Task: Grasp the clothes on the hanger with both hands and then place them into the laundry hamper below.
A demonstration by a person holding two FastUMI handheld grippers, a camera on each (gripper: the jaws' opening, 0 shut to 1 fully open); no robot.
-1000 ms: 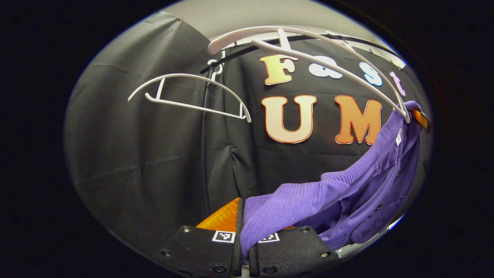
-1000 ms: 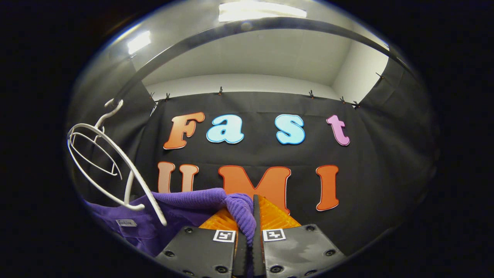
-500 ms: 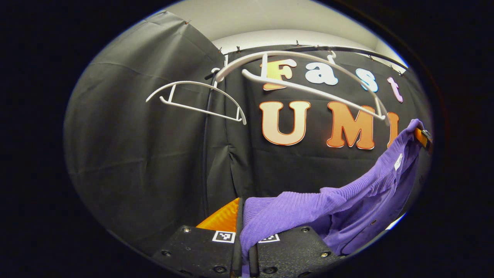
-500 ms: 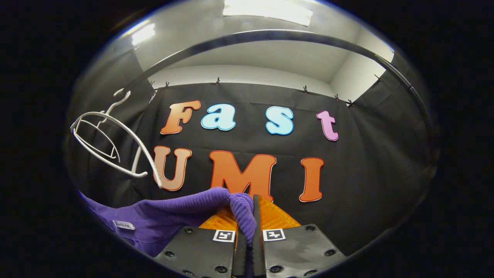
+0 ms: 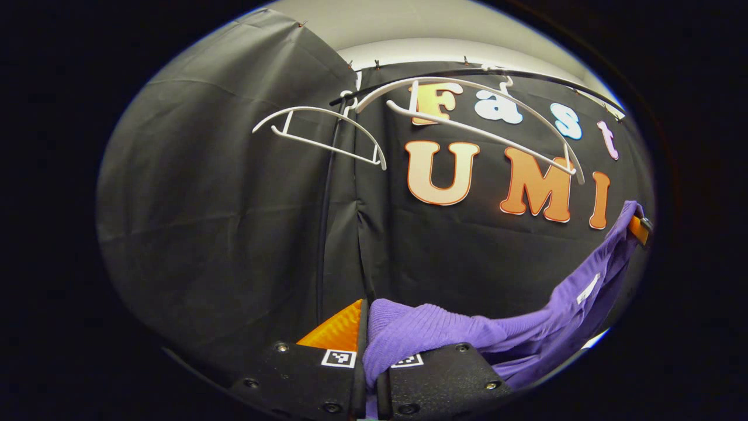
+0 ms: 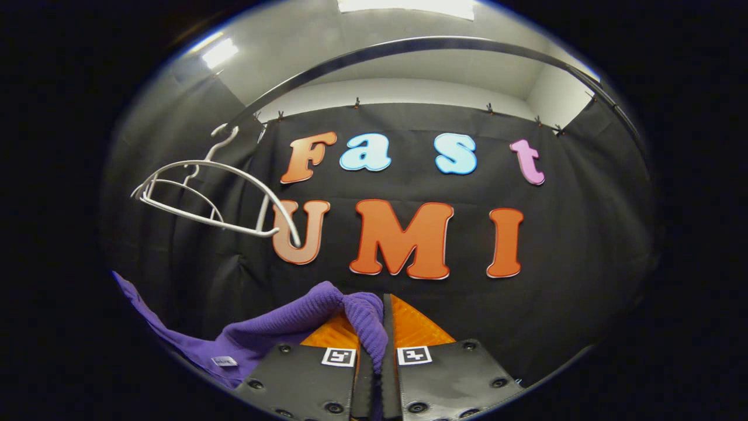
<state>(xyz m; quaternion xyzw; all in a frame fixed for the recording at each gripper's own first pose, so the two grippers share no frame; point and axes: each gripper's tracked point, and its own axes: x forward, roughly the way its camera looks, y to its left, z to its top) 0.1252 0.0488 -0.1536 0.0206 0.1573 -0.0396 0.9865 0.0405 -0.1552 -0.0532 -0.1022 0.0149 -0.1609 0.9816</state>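
Purple garment clamped at both ends

Left gripper view: the left hand-held gripper (image 5: 369,374) is clamping its fingers on the purple garment (image 5: 444,333), which is stretching away to the right hand-held gripper (image 5: 638,228) at upper right. White hangers (image 5: 473,117) are hanging above on the rail (image 5: 467,72).

Right gripper view: that right hand-held gripper is pinching a ribbed fold, cloth trailing lower left, below the hangers.

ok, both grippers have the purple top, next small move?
Probably lower both together. The left gripper and right gripper are each shut on the purple top, which hangs clear below the bare white hangers. The hamper isn't visible yet.
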